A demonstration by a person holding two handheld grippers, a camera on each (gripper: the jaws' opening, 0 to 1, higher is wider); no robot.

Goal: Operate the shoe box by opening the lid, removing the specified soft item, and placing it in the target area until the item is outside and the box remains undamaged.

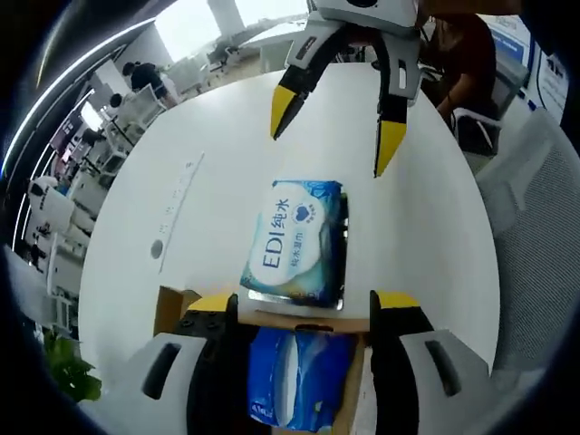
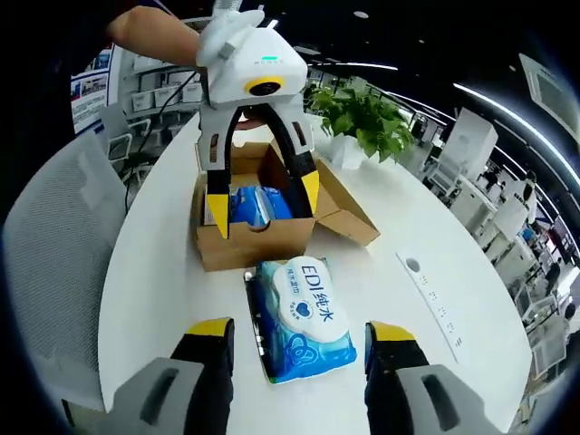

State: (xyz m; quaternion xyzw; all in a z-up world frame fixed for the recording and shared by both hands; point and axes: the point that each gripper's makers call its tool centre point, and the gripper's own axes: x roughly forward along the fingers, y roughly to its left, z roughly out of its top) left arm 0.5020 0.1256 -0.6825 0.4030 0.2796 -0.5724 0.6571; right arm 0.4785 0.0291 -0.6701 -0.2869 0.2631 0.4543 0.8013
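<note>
The glossy, pillow-shaped wet-wipes pack (image 2: 304, 319) lay flat on the smooth round white bench (image 2: 163, 272), just outside the box and touching nothing else. Behind it stood the brown cardboard shoe box (image 2: 263, 237), flaps spread, with a crinkly blue plastic pack (image 2: 258, 207) inside. The left tool (image 2: 261, 210) hung over the open box, yellow-tipped jaws wide apart, gripping nothing. The right tool (image 2: 302, 332) sat low with its jaws spread either side of the wipes, empty too. A leafy green plant (image 2: 367, 122) stood beyond the box.

In the left gripper view, the wet-wipes pack (image 1: 297, 243) lay between the left tool (image 1: 304, 304) and the right tool (image 1: 337, 131).
</note>
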